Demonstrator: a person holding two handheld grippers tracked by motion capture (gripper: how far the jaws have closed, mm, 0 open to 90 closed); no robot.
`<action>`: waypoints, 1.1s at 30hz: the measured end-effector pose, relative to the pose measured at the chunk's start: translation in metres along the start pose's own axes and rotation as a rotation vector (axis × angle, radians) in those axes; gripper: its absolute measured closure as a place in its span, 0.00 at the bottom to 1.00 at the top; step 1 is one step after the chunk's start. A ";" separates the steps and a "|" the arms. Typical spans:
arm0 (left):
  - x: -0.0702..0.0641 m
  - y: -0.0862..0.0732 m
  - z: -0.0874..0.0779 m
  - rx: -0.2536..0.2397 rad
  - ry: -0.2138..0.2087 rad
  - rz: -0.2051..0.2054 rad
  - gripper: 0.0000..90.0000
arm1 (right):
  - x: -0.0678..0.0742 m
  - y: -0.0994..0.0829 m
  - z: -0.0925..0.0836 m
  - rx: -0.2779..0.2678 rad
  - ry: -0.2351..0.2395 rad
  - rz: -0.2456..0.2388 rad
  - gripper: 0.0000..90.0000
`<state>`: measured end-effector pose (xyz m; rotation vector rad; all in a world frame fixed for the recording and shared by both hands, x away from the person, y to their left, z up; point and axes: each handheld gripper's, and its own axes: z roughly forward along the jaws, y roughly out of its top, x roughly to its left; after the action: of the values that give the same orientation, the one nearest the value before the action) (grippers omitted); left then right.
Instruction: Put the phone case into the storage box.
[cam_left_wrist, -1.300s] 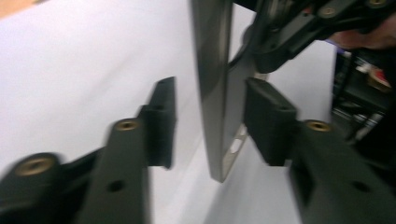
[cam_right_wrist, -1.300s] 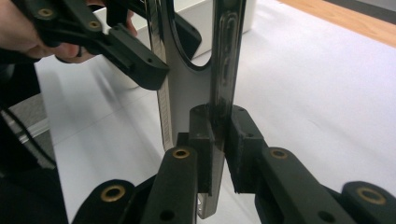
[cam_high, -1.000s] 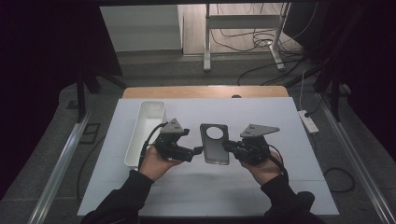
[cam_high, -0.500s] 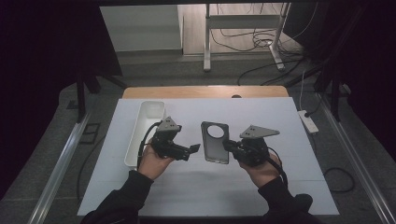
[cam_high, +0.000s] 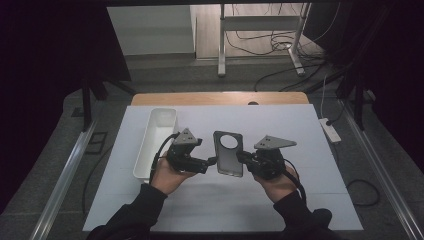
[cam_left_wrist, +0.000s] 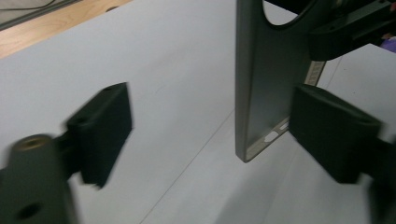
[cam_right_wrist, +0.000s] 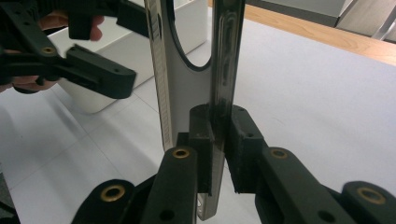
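A dark grey phone back cover with a round camera hole hangs just above the white table between both hands. My right gripper is shut on its right long edge; in the right gripper view the pads pinch the cover's thin rim, with my right gripper centred on it. My left gripper is open at the cover's left edge. In the left gripper view my left gripper straddles the lower end of the cover without touching it.
A long white tray stands left of my left hand, and its wall is near the left gripper. The white table sheet ends at a wooden strip at the back. Cables lie on the floor beyond.
My left gripper has moved right, bringing its open jaws around the cover's left edge. The right gripper has kept its hold with little movement.
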<state>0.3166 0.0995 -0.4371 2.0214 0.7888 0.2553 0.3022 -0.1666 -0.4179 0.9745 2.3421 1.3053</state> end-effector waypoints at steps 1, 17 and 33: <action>0.000 0.000 0.000 0.000 -0.007 -0.002 0.33 | 0.000 0.000 0.000 -0.001 0.000 0.004 0.90; 0.004 -0.002 0.001 0.005 -0.102 -0.084 0.93 | 0.006 -0.002 0.005 0.009 0.029 0.007 0.90; 0.004 -0.001 0.003 0.030 0.029 -0.109 0.99 | 0.014 -0.004 0.015 0.040 0.094 -0.018 0.69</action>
<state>0.3206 0.1004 -0.4396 1.9991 0.9225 0.2121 0.2984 -0.1493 -0.4284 0.9207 2.4495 1.3298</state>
